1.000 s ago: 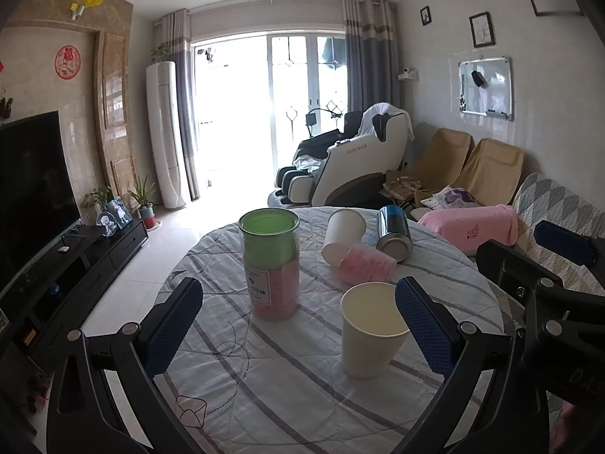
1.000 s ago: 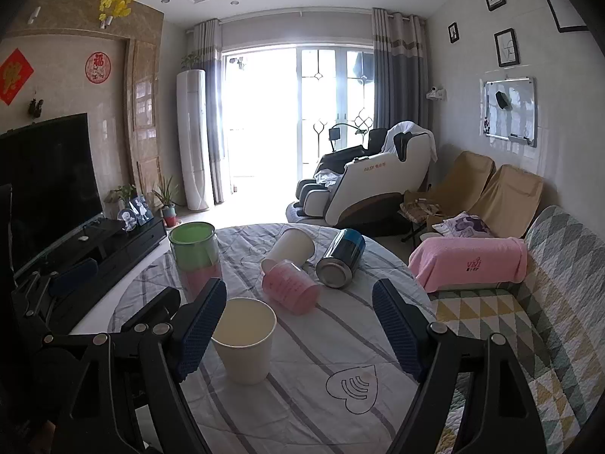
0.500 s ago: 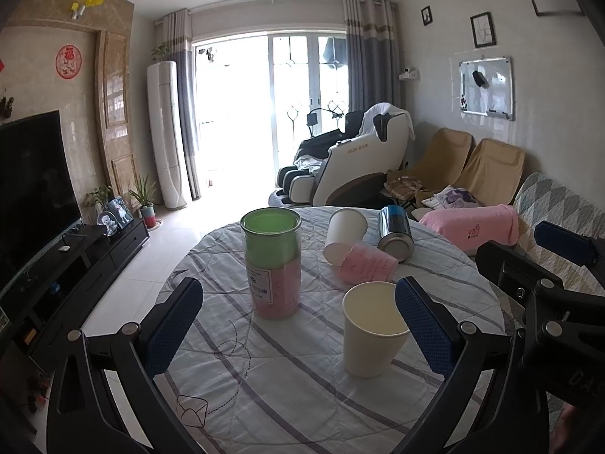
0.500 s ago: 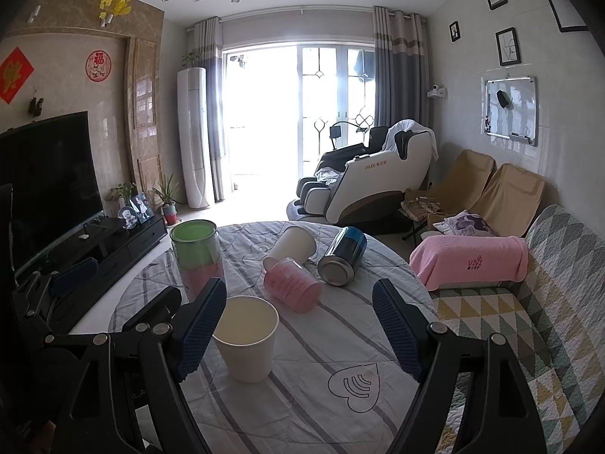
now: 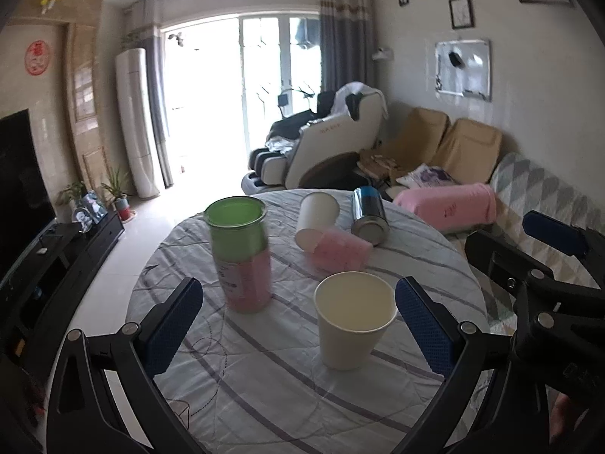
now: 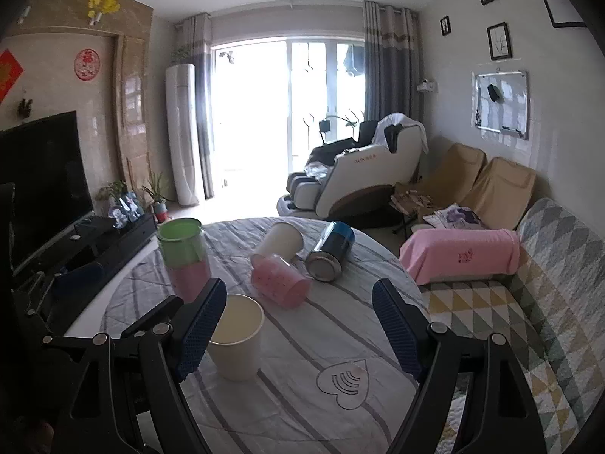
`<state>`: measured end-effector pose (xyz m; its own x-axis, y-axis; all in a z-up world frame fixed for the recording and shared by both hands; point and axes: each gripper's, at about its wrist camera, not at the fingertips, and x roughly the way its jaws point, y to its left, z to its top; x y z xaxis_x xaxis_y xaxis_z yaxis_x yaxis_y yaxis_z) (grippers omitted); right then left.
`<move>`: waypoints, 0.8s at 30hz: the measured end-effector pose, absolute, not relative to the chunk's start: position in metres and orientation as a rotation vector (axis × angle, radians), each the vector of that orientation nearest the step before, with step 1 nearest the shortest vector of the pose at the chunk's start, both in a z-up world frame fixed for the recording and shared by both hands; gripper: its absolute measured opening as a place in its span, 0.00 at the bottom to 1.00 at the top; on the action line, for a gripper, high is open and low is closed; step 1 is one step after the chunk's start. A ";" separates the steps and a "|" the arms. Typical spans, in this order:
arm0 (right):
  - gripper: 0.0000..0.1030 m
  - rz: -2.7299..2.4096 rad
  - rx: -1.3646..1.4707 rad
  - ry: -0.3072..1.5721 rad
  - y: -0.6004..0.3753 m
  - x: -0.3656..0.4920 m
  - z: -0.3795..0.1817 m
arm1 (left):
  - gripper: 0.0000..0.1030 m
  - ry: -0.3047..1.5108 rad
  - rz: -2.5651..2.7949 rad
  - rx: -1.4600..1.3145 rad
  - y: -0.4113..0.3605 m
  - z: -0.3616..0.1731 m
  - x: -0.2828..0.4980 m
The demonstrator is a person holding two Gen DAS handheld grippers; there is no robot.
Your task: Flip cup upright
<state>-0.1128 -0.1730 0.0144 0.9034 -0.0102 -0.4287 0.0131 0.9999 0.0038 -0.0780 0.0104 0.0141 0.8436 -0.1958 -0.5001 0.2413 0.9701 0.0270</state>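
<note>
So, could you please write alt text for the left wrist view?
An open left gripper faces a round table where a white paper cup and a green-and-pink cup stack stand upright. Behind them a pink cup, another white cup and a metal can lie tipped over.

Blown-out glare from balcony window, dim foreground, slight blur, heavy fisheye warp + vignette.

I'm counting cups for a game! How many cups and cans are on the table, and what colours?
White paper cups: 2, one upright, one lying down
Pink cups: 1, lying down
Green-and-pink cups: 1, upright
Blue metal cans: 1, lying down
Total: 5
</note>
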 end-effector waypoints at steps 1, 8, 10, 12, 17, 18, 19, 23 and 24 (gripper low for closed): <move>0.79 -0.015 0.012 0.455 -0.175 -0.110 0.015 | 1.00 0.522 -0.233 0.096 0.009 0.015 -0.076; 0.79 -0.041 0.033 0.479 -0.186 -0.097 0.017 | 1.00 0.531 -0.266 0.114 -0.002 0.019 -0.062; 0.79 -0.049 0.032 0.486 -0.188 -0.094 0.017 | 1.00 0.531 -0.268 0.120 -0.005 0.019 -0.060; 0.79 -0.050 0.033 0.488 -0.188 -0.092 0.017 | 1.00 0.535 -0.267 0.122 -0.006 0.018 -0.057; 0.79 -0.047 0.034 0.494 -0.190 -0.089 0.017 | 1.00 0.538 -0.258 0.123 -0.007 0.018 -0.055; 0.79 -0.045 0.034 0.494 -0.190 -0.089 0.017 | 1.00 0.537 -0.256 0.122 -0.007 0.018 -0.056; 0.79 -0.044 0.034 0.494 -0.190 -0.088 0.017 | 1.00 0.536 -0.256 0.122 -0.007 0.018 -0.056; 0.79 -0.040 0.032 0.490 -0.188 -0.091 0.017 | 1.00 0.529 -0.248 0.125 -0.006 0.019 -0.058; 0.79 -0.039 0.032 0.490 -0.187 -0.091 0.017 | 1.00 0.528 -0.248 0.123 -0.006 0.019 -0.059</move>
<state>-0.0911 -0.1870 0.0165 0.8816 -0.0297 -0.4711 0.0452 0.9987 0.0216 -0.0588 -0.0057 0.0186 0.8348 -0.2019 -0.5122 0.2650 0.9628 0.0525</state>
